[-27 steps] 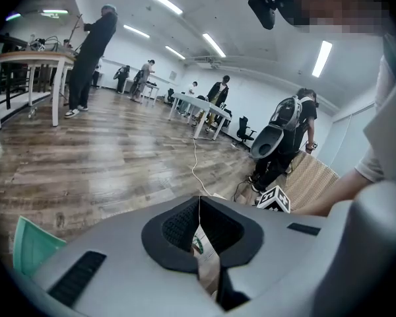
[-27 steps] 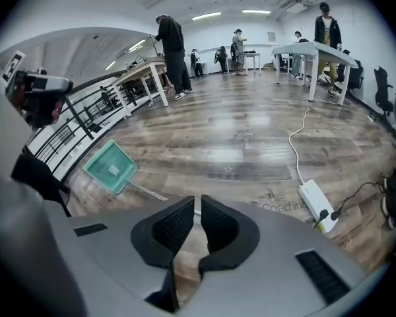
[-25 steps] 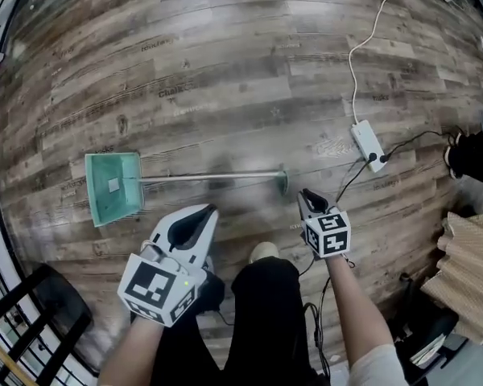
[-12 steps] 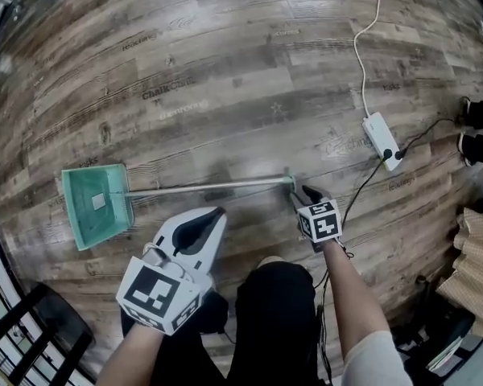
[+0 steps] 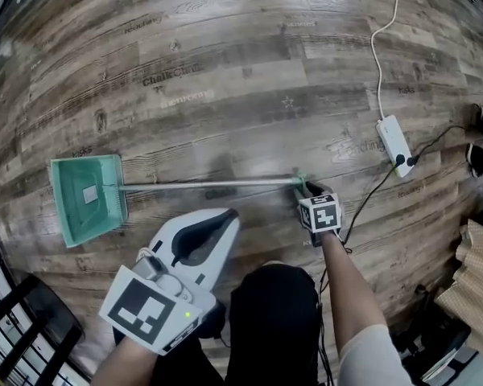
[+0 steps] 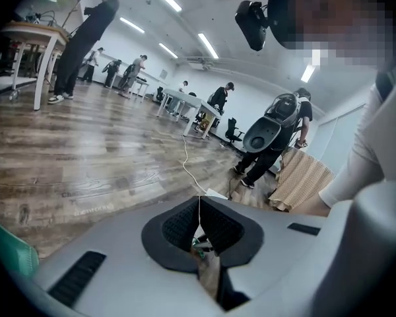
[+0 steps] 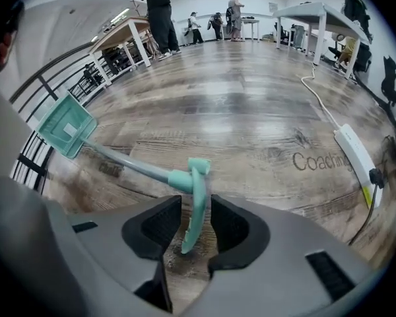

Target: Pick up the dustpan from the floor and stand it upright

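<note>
- Head view: the dustpan (image 5: 87,198) lies flat on the floor (image 5: 225,71). Its wide end is at the left, and its long pole (image 5: 201,185) runs right to the green grip (image 5: 299,181). My right claw (image 5: 308,191) is down at that grip. My left claw (image 5: 225,219) hangs nearer to me, apart from the pole. A power strip (image 5: 394,139) and its cord (image 5: 378,63) lie off to the right, well apart.
- Left gripper view: my left claw (image 6: 199,210) has its jaws pressed together with nothing in them. It looks out across the floor. At the lower left edge is what looks like a green corner of the dustpan (image 6: 6,253).
- Right gripper view: my right claw (image 7: 193,202) has just been opening its jaws, and they stand wide. The green grip (image 7: 198,177) stands on edge between them, but neither pad touches it, so nothing is clamped yet. The pole (image 7: 125,162) slants away to the upper left.
- How I would do this step well:
  - I would sink a little further so the pads face the grip's flat sides, centre it, and close firmly before any lift.
  - Held at its very end, the dustpan will likely want to twist. I would swing the grip upward and let the wide end pivot on the floor.
  - My left claw can steady the pole if it sways.
</note>
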Motion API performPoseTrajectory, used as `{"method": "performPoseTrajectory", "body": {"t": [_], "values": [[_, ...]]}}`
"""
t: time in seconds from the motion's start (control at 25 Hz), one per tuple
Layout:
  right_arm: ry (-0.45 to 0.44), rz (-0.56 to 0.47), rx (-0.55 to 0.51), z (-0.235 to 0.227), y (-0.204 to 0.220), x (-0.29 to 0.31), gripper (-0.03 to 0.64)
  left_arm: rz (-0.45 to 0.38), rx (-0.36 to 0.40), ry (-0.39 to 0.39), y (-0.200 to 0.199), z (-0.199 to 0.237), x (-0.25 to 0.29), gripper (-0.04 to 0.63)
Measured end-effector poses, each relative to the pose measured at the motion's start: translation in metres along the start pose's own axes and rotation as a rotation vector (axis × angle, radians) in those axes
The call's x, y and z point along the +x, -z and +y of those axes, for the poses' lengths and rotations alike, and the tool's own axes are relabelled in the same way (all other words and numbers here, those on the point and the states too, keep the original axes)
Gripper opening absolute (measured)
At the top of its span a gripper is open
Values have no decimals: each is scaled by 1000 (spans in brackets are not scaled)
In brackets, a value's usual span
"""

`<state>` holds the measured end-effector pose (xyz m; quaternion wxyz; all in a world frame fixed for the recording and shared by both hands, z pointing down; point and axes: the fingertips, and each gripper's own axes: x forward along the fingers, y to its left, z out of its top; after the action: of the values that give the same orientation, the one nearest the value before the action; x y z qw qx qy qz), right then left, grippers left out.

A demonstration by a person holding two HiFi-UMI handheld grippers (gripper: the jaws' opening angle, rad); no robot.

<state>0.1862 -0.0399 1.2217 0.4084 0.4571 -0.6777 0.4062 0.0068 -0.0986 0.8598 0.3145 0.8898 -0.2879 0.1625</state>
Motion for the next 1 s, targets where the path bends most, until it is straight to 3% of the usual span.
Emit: {"method": "performPoseTrajectory", "body": {"t": [0.08,0.56,0.76,1.0], "values": [[12,6,1,-3,0,4,81,-10,-1,-2,-2,1,0,25],[39,-13,24,1,-11,-20,72,-44,-21,24,-8,-5,-9,25],[46,-3,27,19,-23,-67,74,-36,-47,7,-17,-18,-35,25],[81,14,-22,43,-55,-165,83,-5,-71,-12,-53,-56,-85,25]]}}
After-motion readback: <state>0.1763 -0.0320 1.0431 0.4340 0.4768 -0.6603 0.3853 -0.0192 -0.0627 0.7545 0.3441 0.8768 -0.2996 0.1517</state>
